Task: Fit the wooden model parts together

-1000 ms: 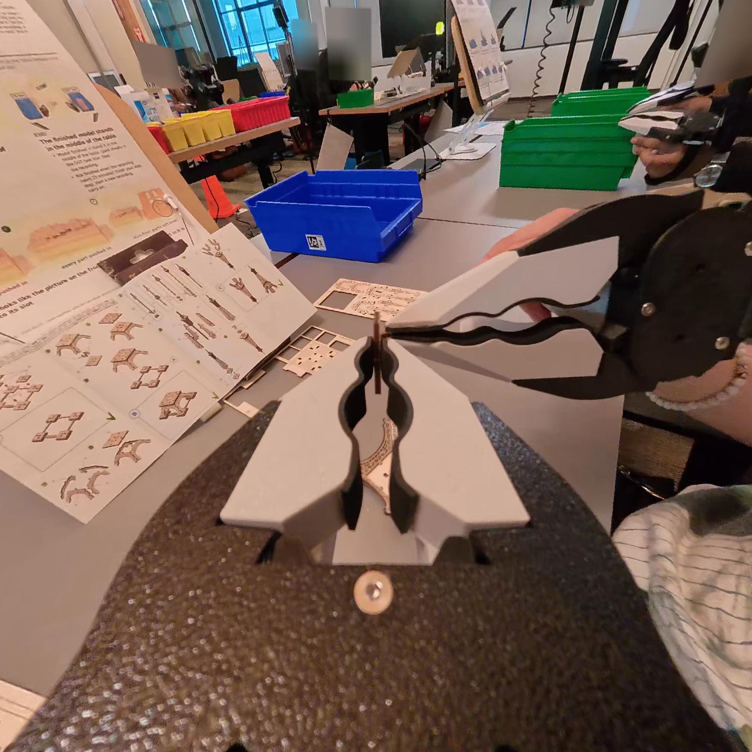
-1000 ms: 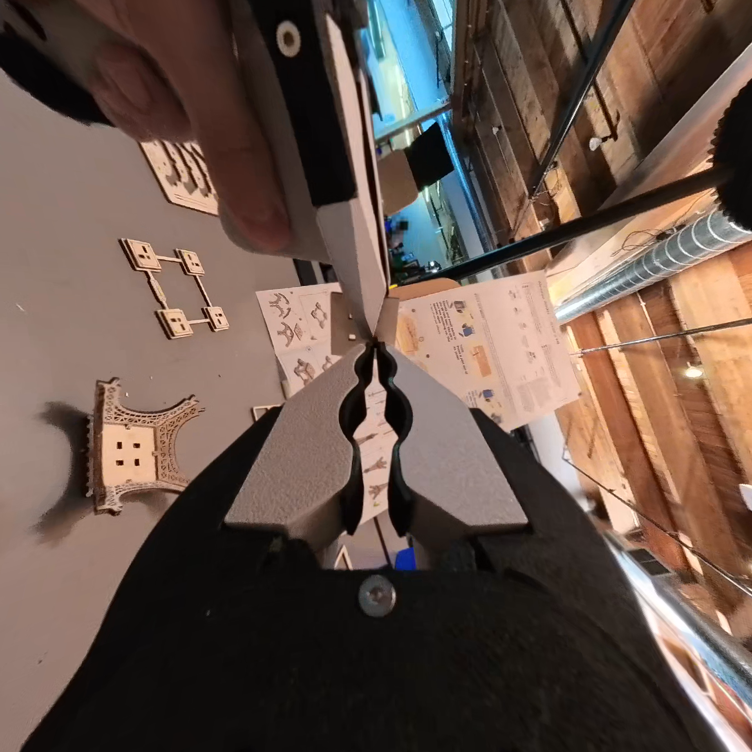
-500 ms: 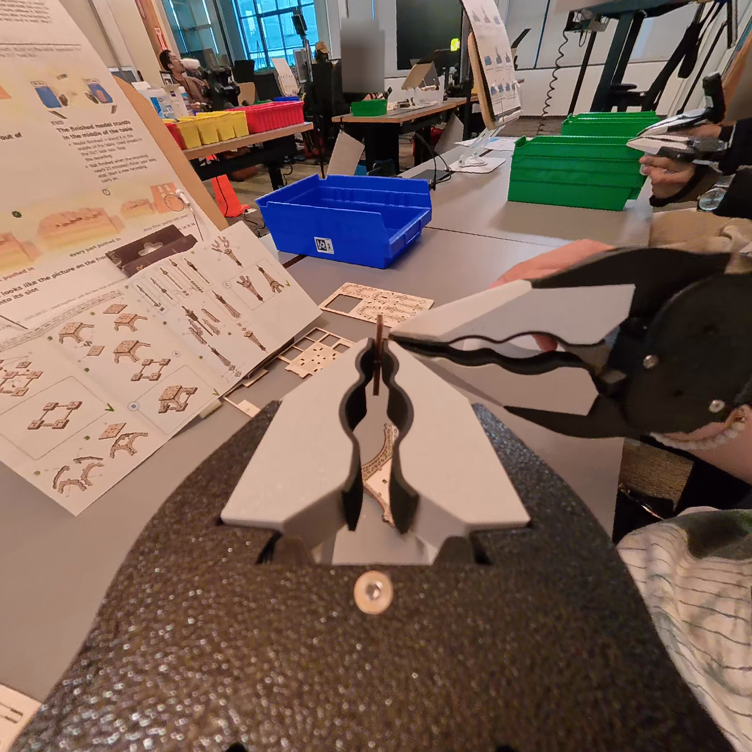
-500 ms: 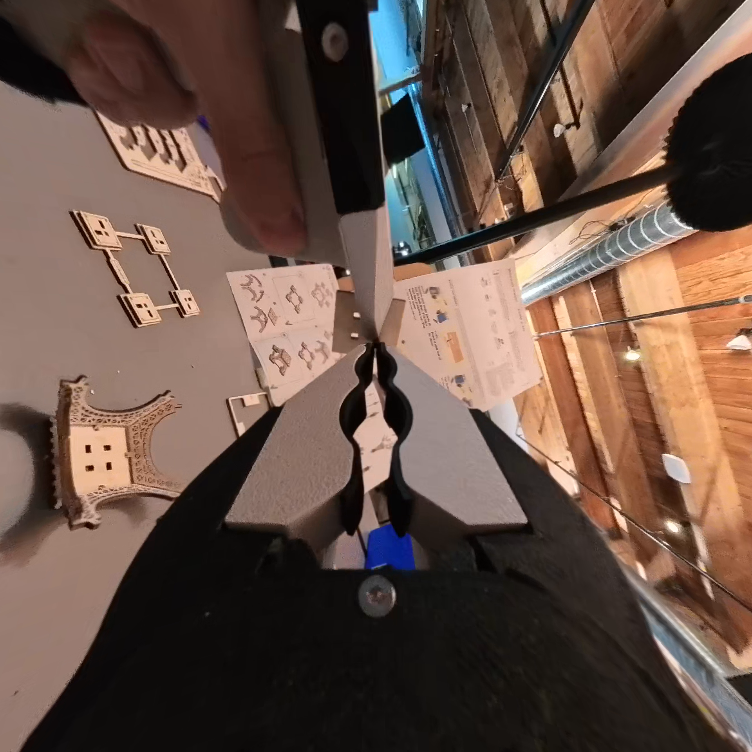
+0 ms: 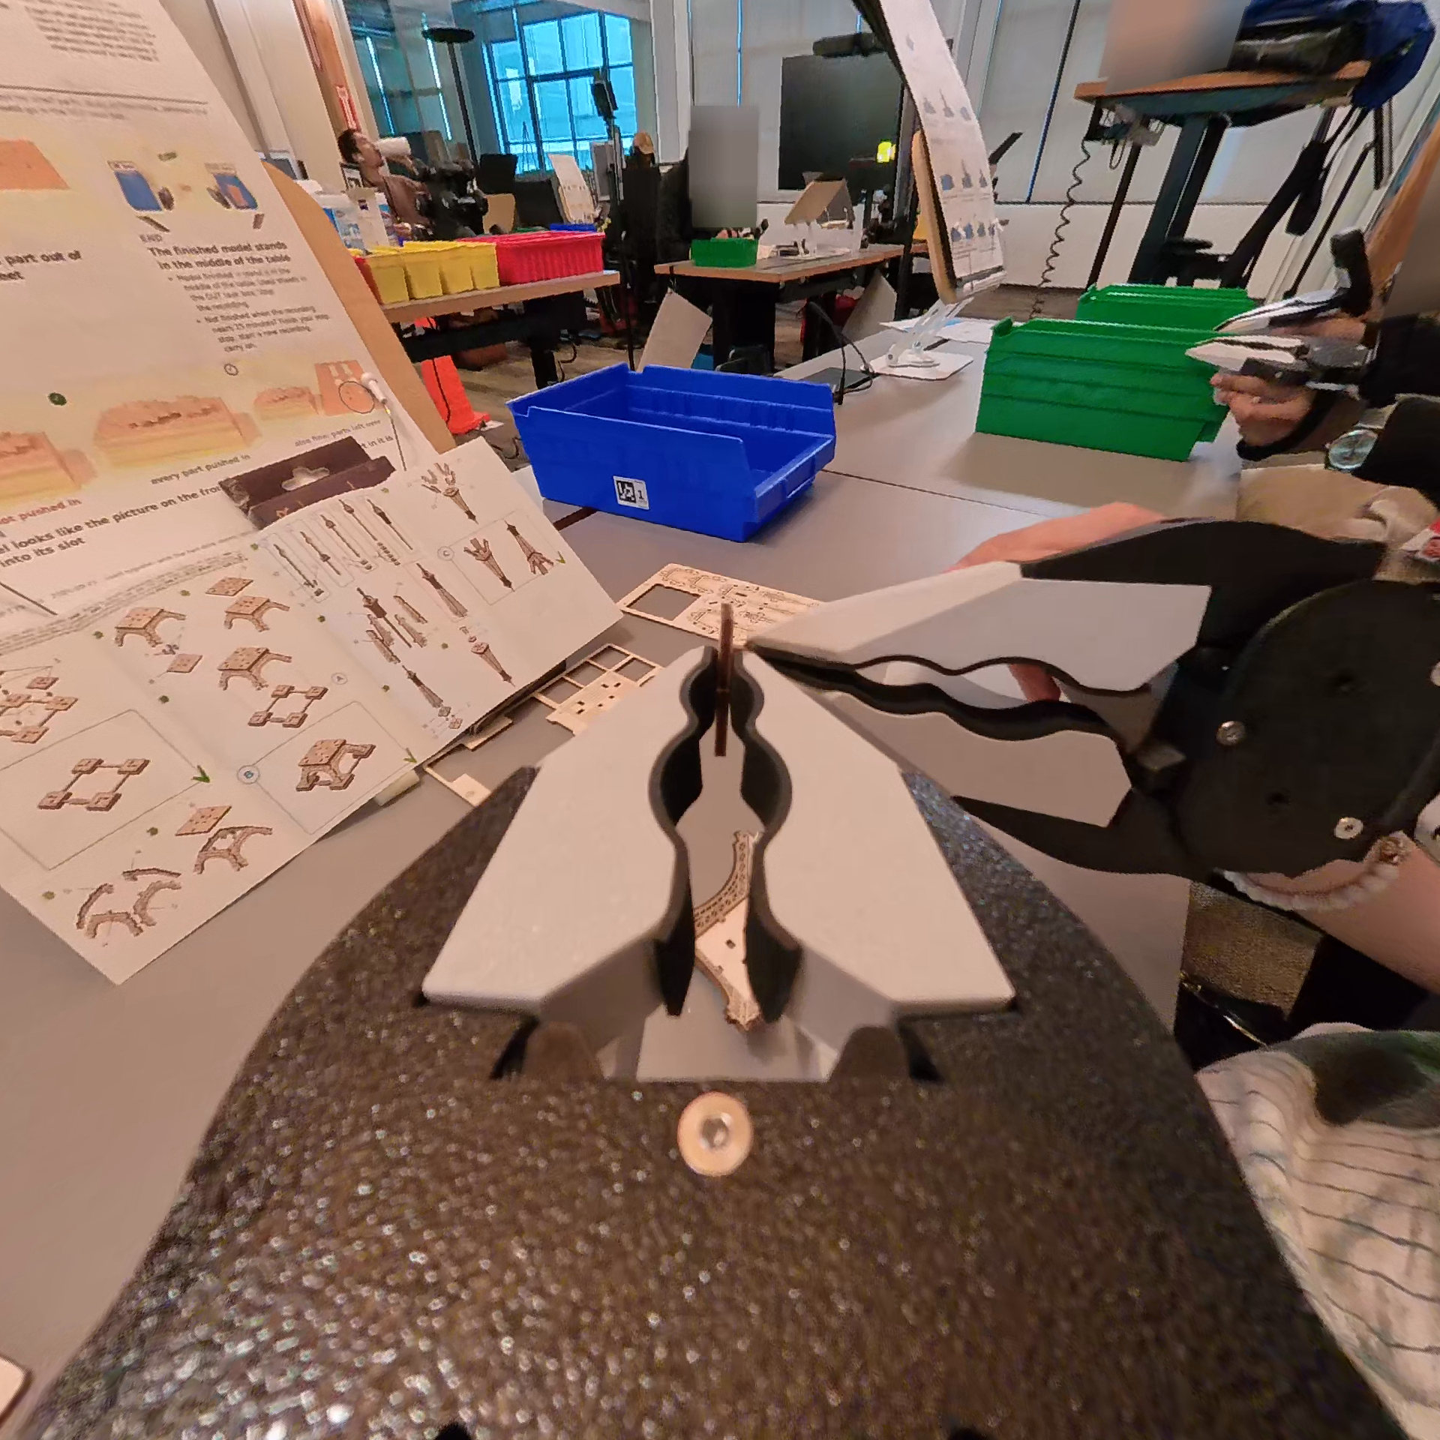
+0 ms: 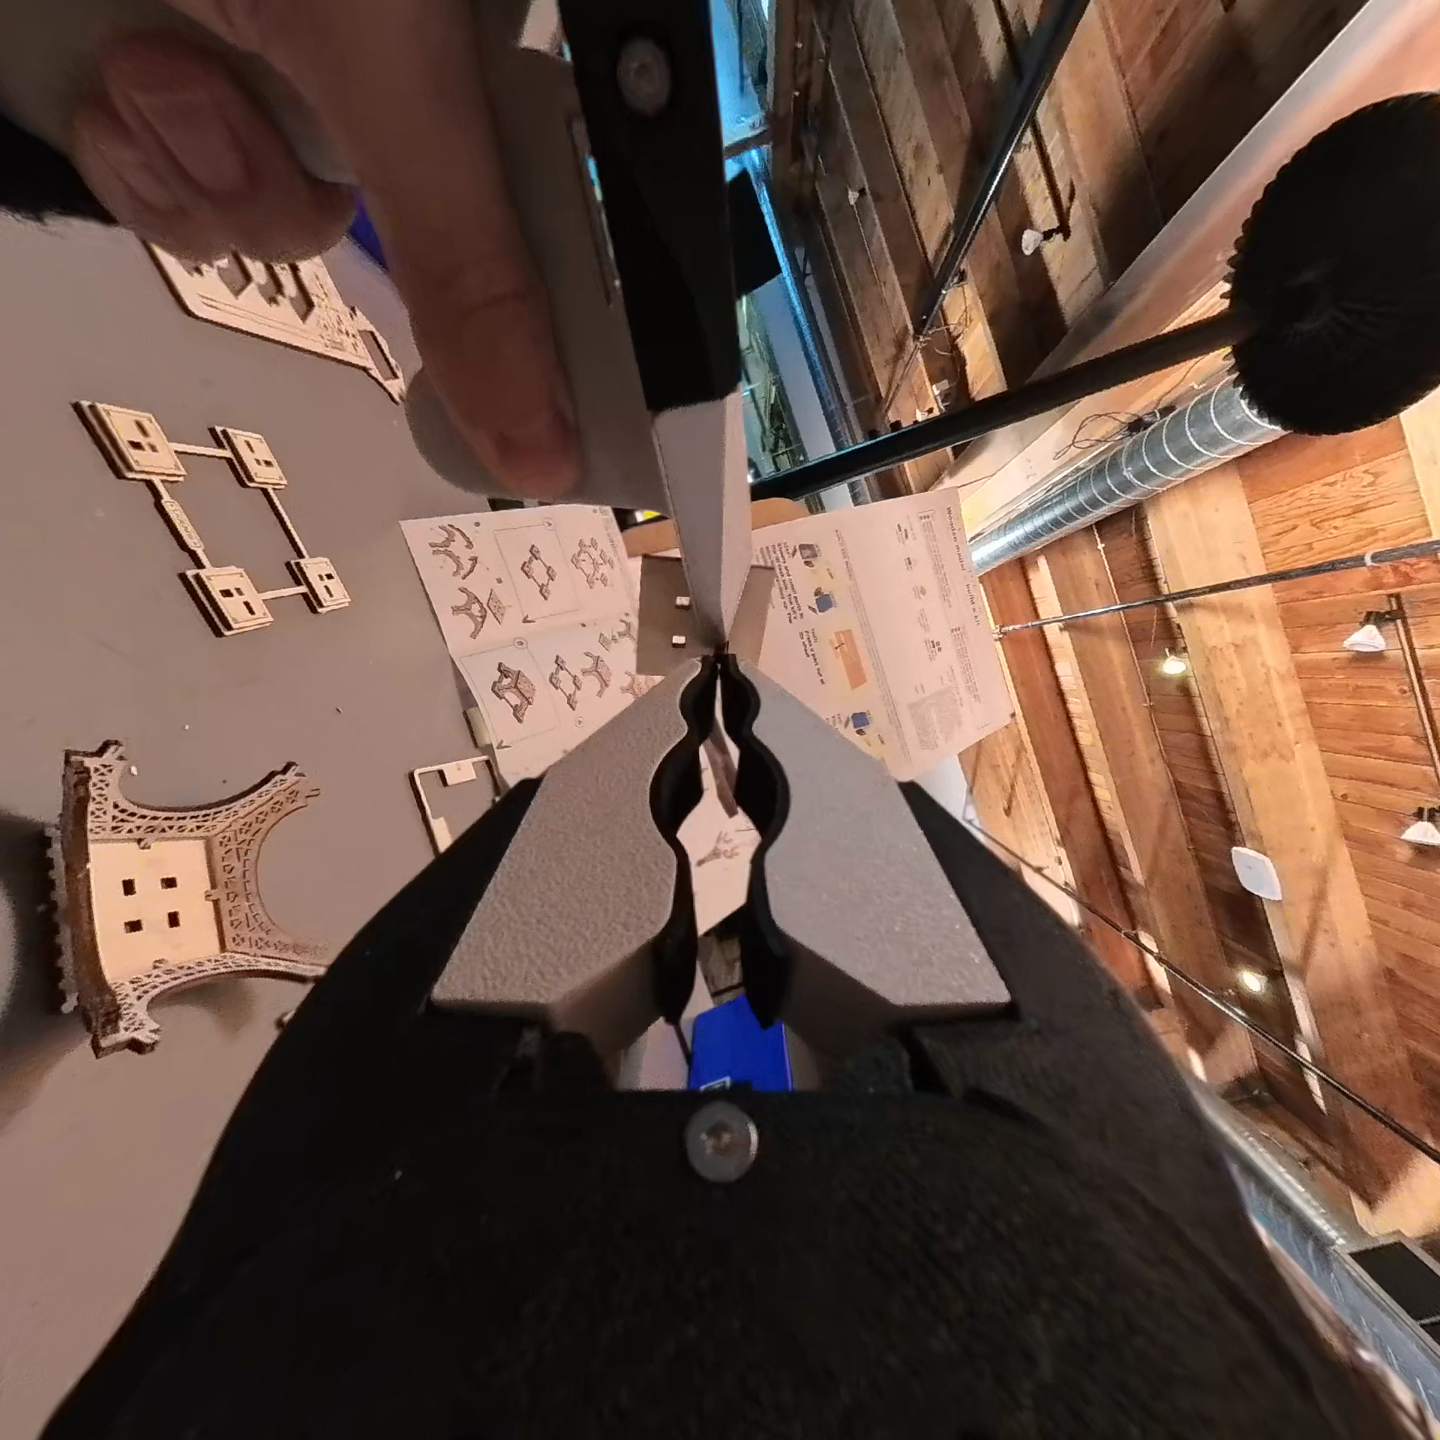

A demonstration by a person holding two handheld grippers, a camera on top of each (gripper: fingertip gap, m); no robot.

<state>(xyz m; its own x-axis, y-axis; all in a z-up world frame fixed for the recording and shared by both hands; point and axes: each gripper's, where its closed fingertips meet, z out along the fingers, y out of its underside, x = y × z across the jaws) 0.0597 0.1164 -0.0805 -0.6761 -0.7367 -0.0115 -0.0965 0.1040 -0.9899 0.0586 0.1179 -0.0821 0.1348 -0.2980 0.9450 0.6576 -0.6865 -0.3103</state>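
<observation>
Two hand-held grippers meet tip to tip above a grey tabletop (image 5: pixel 896 499) as a wooden tower model takes shape. The left gripper (image 5: pixel 721 686) is pressed together on a thin, dark-edged wooden part (image 5: pixel 723 686), held edge-on and upright between its fingertips. The right gripper (image 5: pixel 760 651) comes in from the side with its jaws drawn together, its tips touching that part; whether it is pinching the same piece or a second, smaller one cannot be told, since the contact point is tiny in both views.

In the right wrist view, the arched tower base (image 6: pixel 164 888), already assembled with four slots in its deck, sits on the tabletop apart from both grippers. Beyond it lies a square frame of four small pads (image 6: pixel 214 514), unfitted, and farther toward the far edge a punched-out parts sheet (image 6: pixel 273 304). An open instruction booklet (image 5: pixel 257 686) leans along the left edge; a blue bin (image 5: pixel 678 452) stands at the far side.

By this showing the job looks early to midway: the base section is done, while the held part, the frame and the tower's upper stages remain to be joined.
</observation>
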